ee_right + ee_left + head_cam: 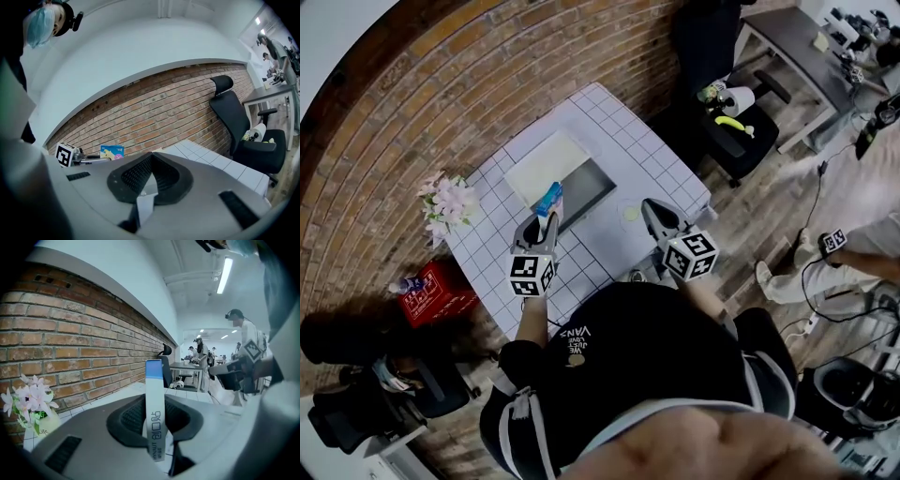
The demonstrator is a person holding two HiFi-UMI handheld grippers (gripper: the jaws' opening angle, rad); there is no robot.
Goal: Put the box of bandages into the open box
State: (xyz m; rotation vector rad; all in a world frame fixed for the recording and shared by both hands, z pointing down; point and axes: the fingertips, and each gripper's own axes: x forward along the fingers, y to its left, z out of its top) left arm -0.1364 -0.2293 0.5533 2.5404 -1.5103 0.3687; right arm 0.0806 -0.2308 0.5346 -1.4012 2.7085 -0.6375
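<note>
On white tiled table [675,178] | open box [589,190] lay, grey rectangular well, white lid [546,161] at its 10 o'clock | left gripper [542,223] clamped thin blue-white box of bandages [549,197] upright at that box's 7 o'clock edge | right gripper [651,208] pinched fully together, empty | pink flowers [445,200] stood at 9 o'clock, black chair [733,131] at 2 o'clock

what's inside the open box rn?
The dark interior of the open box looks bare where it shows. Its near left corner is covered by the box of bandages, clamped in the left gripper, so that part cannot be checked.
</note>
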